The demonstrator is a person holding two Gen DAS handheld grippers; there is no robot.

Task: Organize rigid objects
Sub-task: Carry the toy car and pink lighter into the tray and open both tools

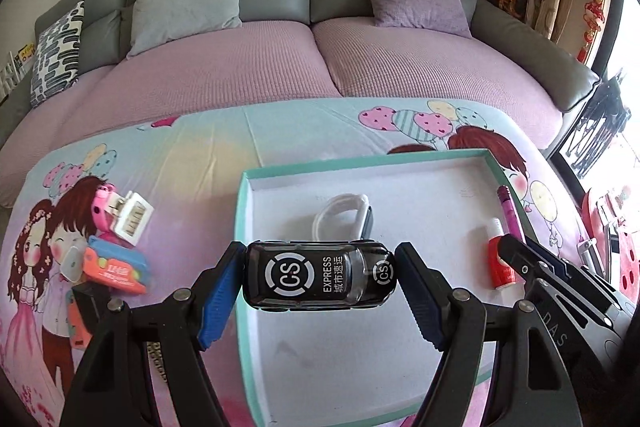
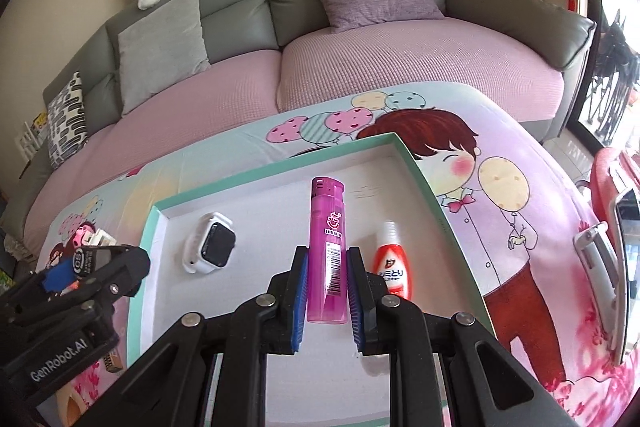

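White inside, the teal-edged box (image 2: 424, 171) holds a white smartwatch (image 2: 210, 242) and a small red bottle (image 2: 392, 263). Right gripper (image 2: 327, 295) jaws squeeze a pink lighter (image 2: 327, 251) over the box. Left gripper (image 1: 320, 285) jaws pinch a black toy car (image 1: 320, 277) above the box's near-left part.

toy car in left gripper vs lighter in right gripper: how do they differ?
The black toy car lies crosswise between the left gripper fingers; the pink lighter runs lengthwise along the right gripper fingers. The toy car is opaque and stubby, the lighter translucent and slim. Both are over the teal-rimmed tray, each between blue pads.
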